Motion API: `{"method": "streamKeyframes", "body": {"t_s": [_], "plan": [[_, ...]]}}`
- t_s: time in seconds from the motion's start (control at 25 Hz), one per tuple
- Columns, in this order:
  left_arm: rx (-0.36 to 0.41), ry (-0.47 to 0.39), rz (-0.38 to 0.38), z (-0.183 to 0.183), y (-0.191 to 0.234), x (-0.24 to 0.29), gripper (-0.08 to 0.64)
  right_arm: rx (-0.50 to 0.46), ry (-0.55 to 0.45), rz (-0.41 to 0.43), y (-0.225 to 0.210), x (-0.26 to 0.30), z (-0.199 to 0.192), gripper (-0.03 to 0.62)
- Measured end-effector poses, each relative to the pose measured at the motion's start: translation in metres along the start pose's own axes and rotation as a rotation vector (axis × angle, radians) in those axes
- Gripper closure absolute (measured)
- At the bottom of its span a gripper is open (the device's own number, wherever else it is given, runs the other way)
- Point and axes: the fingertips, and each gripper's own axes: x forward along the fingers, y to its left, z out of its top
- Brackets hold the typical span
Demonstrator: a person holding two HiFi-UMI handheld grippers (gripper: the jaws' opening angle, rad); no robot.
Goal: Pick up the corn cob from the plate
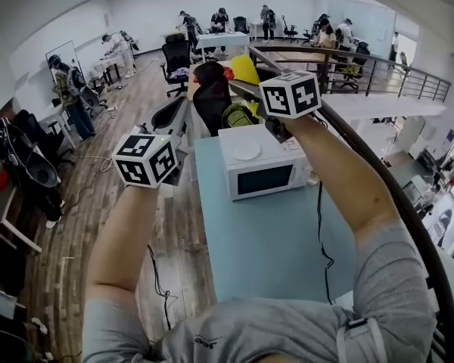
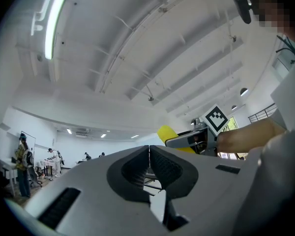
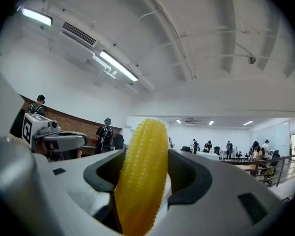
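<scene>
We judge the pick as done. The right gripper [image 3: 145,167] has its jaws spread wide around the corn cob [image 3: 143,141], pads pressing on both sides. The cob stands upright between them, its tip poking above the jaws. The cob is on no surface: in the head view it hangs in the air past the far end of the light-blue table [image 1: 250,240], above and behind the white microwave [image 1: 257,161] at that far end. A round white thing [image 1: 246,151] lies on the microwave's top (maybe the plate, we can't be sure). The left gripper [image 2: 149,156] has its jaws closed tip to tip with nothing between them, and is raised off the table's left edge.

Next move, as we judge it: just hold the grip firm and steady. The cob is round and bumpy and could slip or roll if the jaws slacken.

Writing: none readable. There are only black-and-white square markers on each gripper's cube, and no brand can be made out on the microwave.
</scene>
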Motion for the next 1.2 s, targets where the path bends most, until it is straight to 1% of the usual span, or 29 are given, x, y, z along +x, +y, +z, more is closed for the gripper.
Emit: {"method": "streamKeyframes", "body": {"t_s": [0.12, 0.36, 0.48, 0.56, 0.72, 0.88, 1.08, 1.2], "plan": [[0.007, -0.004, 0.020, 0.015, -0.039, -0.004, 0.537, -0.020, -0.011, 0.011, 0.000, -0.041, 0.009, 0.316], [0.000, 0.012, 0.042, 0.031, -0.123, -0.008, 0.537, -0.086, -0.010, 0.044, -0.002, -0.131, 0.015, 0.315], [-0.005, 0.017, 0.047, 0.036, -0.167, -0.013, 0.537, -0.111, -0.018, 0.062, -0.004, -0.175, 0.011, 0.314], [0.004, 0.026, 0.045, 0.036, -0.198, -0.018, 0.537, -0.109, -0.033, 0.077, -0.002, -0.204, 0.008, 0.314], [0.020, 0.042, 0.041, 0.034, -0.246, -0.028, 0.537, -0.111, -0.049, 0.132, 0.013, -0.249, -0.003, 0.314], [0.009, 0.062, 0.037, 0.023, -0.269, -0.044, 0.537, -0.121, -0.055, 0.177, 0.034, -0.279, -0.018, 0.314], [-0.032, 0.088, 0.044, -0.004, -0.269, -0.074, 0.537, -0.103, -0.030, 0.202, 0.063, -0.298, -0.052, 0.314], [-0.023, 0.106, 0.041, -0.020, -0.264, -0.093, 0.537, -0.088, 0.005, 0.189, 0.077, -0.301, -0.075, 0.314]]}}
